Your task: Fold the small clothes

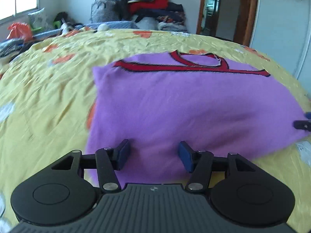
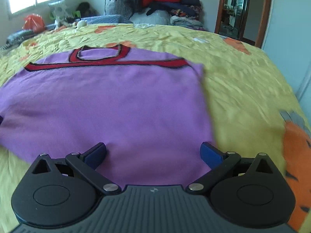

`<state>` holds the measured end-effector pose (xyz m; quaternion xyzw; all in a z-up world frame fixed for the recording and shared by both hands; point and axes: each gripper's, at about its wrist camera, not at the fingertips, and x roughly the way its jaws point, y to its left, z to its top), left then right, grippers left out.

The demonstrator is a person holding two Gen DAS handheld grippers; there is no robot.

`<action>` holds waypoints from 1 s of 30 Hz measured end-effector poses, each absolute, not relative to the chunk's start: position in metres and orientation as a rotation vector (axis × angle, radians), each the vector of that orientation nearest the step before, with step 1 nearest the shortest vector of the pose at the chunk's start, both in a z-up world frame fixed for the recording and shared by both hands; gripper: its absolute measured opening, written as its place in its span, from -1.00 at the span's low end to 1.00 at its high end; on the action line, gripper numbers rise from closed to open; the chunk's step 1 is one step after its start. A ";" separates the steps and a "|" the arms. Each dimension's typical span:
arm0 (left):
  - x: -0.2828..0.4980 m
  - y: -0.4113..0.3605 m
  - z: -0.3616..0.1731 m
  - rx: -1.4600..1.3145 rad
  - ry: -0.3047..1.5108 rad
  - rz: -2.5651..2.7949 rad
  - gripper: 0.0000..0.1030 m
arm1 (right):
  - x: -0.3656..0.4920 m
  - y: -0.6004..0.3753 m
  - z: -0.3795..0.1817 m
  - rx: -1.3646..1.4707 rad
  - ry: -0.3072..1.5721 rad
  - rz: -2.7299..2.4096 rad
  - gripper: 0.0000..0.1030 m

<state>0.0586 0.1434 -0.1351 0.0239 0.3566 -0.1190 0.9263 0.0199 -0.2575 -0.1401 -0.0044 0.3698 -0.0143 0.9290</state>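
A small purple knit vest (image 1: 175,104) with red, dark-edged trim at the neck and armholes lies flat on the yellow bedspread (image 1: 48,89); it also shows in the right wrist view (image 2: 108,106). My left gripper (image 1: 153,155) is open and empty, its blue pads over the vest's near left hem. My right gripper (image 2: 153,155) is open wide and empty over the near right hem. The tip of the right gripper shows at the right edge of the left wrist view (image 1: 304,124).
The yellow bedspread (image 2: 243,89) has orange flower prints. A pile of clothes and a checked bag (image 2: 155,2) stands at the far side. An orange bag (image 2: 33,22) lies far left. A doorway (image 2: 239,11) and white wall are at the right.
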 end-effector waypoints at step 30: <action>0.204 0.101 -0.127 0.008 0.800 -0.120 0.73 | 0.118 -0.203 -0.111 -0.138 0.765 0.042 1.00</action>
